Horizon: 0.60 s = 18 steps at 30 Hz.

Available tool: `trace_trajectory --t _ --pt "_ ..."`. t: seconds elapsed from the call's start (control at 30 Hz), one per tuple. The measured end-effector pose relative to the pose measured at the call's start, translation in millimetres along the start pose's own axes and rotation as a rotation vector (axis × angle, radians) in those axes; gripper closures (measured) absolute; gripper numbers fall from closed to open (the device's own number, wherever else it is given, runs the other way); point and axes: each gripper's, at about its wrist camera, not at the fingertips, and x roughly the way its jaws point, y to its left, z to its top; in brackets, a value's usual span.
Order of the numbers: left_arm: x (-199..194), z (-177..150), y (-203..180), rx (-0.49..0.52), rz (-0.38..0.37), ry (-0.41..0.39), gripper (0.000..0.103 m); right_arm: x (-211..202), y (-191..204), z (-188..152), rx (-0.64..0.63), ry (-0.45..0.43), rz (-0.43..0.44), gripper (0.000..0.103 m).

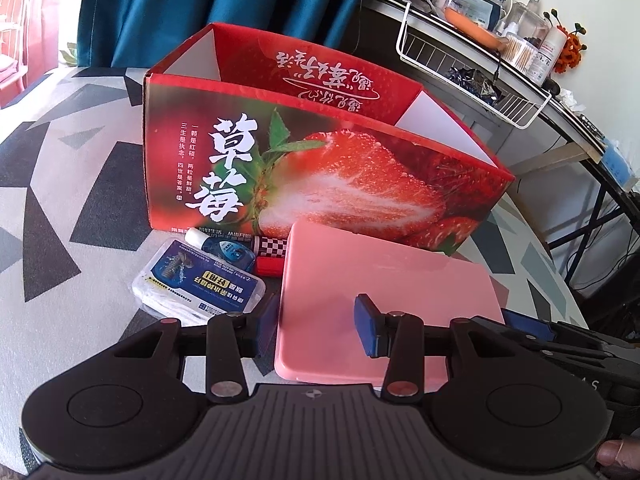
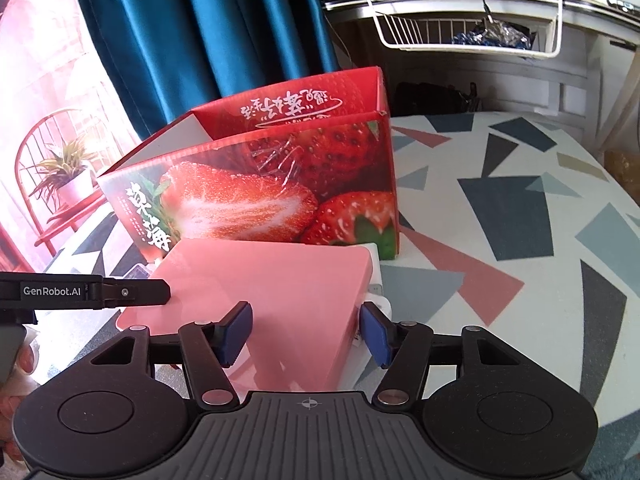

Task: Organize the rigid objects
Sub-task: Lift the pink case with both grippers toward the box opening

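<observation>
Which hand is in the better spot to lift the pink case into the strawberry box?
Probably the right gripper: the thick near corner of the pink case sits between that gripper's pads. The left gripper only straddles the case's left edge.

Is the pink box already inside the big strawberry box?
No, the pink box lies on the table in front of the strawberry box, not in it.

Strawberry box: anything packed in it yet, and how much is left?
No packed item shows: the strawberry box stands open, its floor hidden. In hand: both tongs, left and right, straddle edges of the pink flat case lying before the box. Left: the case, floss pack, small blue bottle and checkered marker remain on the table.
</observation>
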Motion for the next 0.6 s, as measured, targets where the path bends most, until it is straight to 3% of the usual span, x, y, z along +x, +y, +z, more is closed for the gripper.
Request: trace_trajectory --t 0.43,0.6 --pt "-2.5 -1.9 0.6 -0.002 0.011 -0.002 0.058 1.3 3.3 -0.7 -0.004 0.001 0.006 0.049" --pt "-7.5 -0.8 -3.7 0.034 0.055 -0.016 0.056 1.8 9.4 -0.1 -0.035 -0.003 0.0 0.05"
